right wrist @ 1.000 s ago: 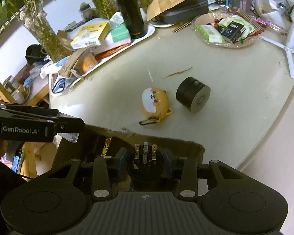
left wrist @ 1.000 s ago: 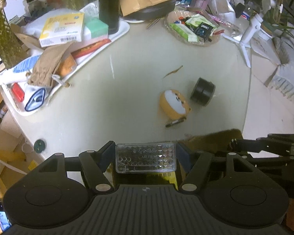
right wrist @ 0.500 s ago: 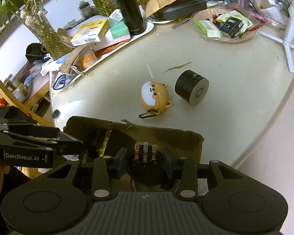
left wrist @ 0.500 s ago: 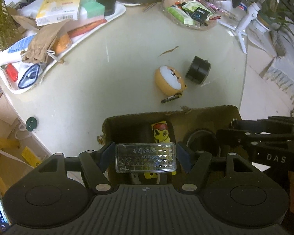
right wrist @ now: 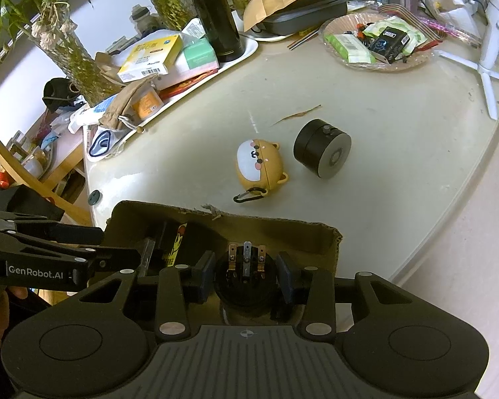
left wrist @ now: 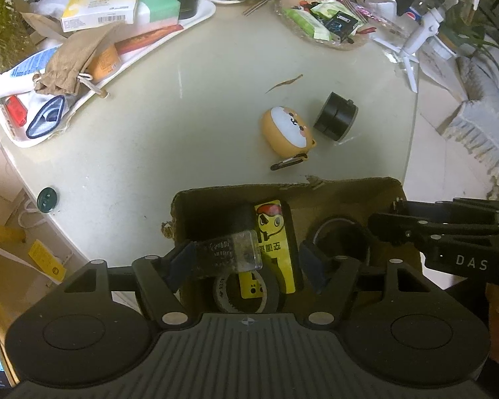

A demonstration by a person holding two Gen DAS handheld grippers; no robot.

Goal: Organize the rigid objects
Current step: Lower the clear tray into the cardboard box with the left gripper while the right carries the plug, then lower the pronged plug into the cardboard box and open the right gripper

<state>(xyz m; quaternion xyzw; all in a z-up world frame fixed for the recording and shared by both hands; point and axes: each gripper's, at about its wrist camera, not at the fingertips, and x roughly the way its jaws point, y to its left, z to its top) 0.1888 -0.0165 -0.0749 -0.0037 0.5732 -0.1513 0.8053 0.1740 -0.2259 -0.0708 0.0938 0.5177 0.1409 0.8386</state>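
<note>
Hovering over cardboard box: left claw apart, right claw clamping plug.

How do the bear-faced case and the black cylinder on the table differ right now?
The bear-faced case is tan with a white cartoon face and a clip at its near end; the black cylinder is plain, with a grey end face. The case is rounded and lies face up; the cylinder lies on its side, end face toward the camera. Both rest on the table, side by side, outside the cardboard box.

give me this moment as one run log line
left gripper: open, clear case dropping into cardboard box | right gripper: shut on black plug over box | table: dog pouch, black cylinder left
</note>
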